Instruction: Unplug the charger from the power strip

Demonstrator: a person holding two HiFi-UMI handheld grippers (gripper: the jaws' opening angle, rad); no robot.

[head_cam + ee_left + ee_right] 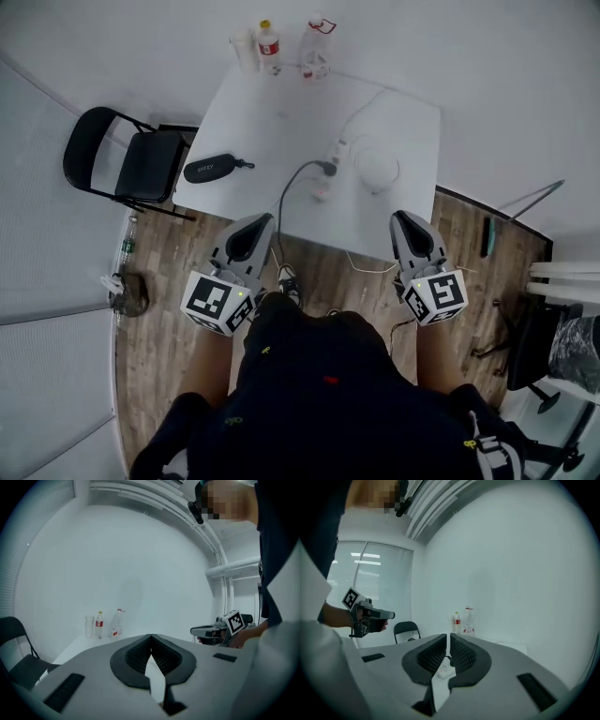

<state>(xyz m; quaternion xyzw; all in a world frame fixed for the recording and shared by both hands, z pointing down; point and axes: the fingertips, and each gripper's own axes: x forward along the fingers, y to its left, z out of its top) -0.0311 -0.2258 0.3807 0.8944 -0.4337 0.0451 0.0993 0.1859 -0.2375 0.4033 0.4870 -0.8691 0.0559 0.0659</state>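
We see the small dark charger (pixel 328 169), grey cable trailing, plugged into the slim white plastic power strip (pixel 324 187) on the smooth white square worktop (pixel 253 122), two clear plastic bottles (pixel 314 52) at its far edge, our left gripper (pixel 151 636) and right gripper (pixel 448 637) near it, ribbed black jaws closed on nothing.

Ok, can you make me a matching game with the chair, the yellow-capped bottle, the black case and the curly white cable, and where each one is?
Things:
1. black folding chair
2. yellow-capped bottle
3. black case
4. coiled white cable

Places:
A. at the far edge of the table
B. just right of the power strip
C. on the floor, left of the table
D. on the table, near its left edge

Pairs: 1-C, 2-A, 3-D, 4-B
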